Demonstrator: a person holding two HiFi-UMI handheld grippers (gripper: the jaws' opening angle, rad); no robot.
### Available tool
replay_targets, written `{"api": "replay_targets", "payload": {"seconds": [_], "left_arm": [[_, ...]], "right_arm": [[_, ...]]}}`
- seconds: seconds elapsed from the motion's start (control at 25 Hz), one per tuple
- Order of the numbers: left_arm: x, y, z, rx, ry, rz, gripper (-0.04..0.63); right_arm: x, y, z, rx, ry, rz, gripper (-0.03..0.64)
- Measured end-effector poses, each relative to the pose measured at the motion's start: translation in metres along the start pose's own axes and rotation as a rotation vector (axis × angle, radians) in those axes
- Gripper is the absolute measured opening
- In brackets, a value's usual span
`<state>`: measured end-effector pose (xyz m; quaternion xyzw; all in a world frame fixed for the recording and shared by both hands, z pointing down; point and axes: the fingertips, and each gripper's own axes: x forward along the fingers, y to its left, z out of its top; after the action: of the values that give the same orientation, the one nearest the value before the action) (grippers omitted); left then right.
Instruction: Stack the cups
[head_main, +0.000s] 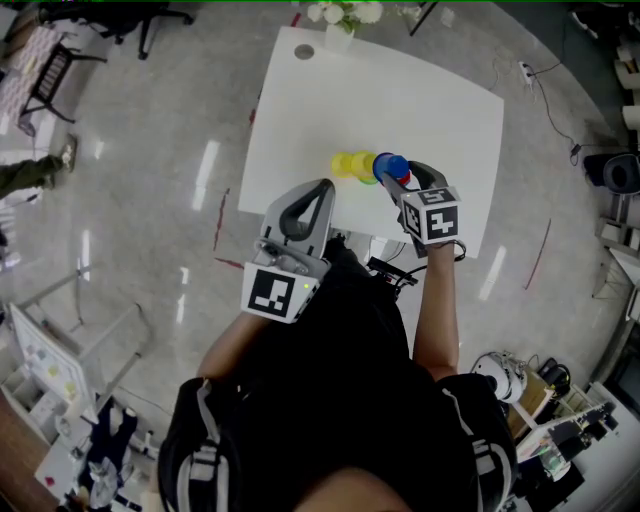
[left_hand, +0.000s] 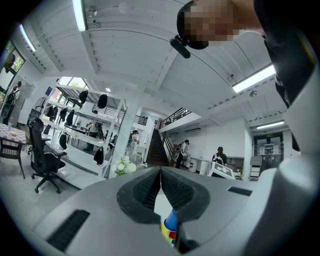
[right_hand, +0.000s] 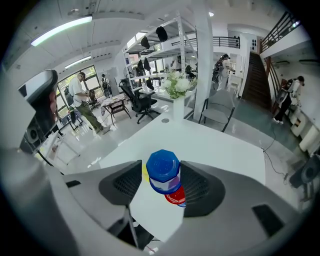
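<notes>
Blue cup (right_hand: 163, 172) sits upside down on top of the red cup (right_hand: 176, 196), near my side of the white table (head_main: 440, 120), with the yellow cup (head_main: 343, 165) and green cup (head_main: 366, 168) just beside them on the left. My right gripper (right_hand: 162, 181) points steeply down with its jaws apart around the blue cup. I see a sliver of gap on its left side, so I judge it isn't clamped. To finish this placement well, I want the jaws wide enough to clear both sides, then a straight lift back, no sideways drag that tips the stack. Left gripper (left_hand: 161, 172) waits level at the table's near edge, jaws closed on nothing.
</notes>
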<state>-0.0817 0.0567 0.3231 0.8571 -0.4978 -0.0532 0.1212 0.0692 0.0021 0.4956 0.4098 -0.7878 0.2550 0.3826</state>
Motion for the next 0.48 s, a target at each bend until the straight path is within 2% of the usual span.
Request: {"api": "replay_targets", "payload": {"seconds": [0.24, 0.48], "left_arm": [[0.001, -0.001, 0.001, 0.006, -0.006, -0.010, 0.021], [0.003, -0.005, 0.004, 0.016, -0.012, -0.020, 0.021]], "right_arm": [[-0.018, -0.001, 0.007, 0.015, -0.053, -0.008, 0.258], [-0.059, -0.008, 0.032, 0.026, -0.253, -0.045, 0.228]]}}
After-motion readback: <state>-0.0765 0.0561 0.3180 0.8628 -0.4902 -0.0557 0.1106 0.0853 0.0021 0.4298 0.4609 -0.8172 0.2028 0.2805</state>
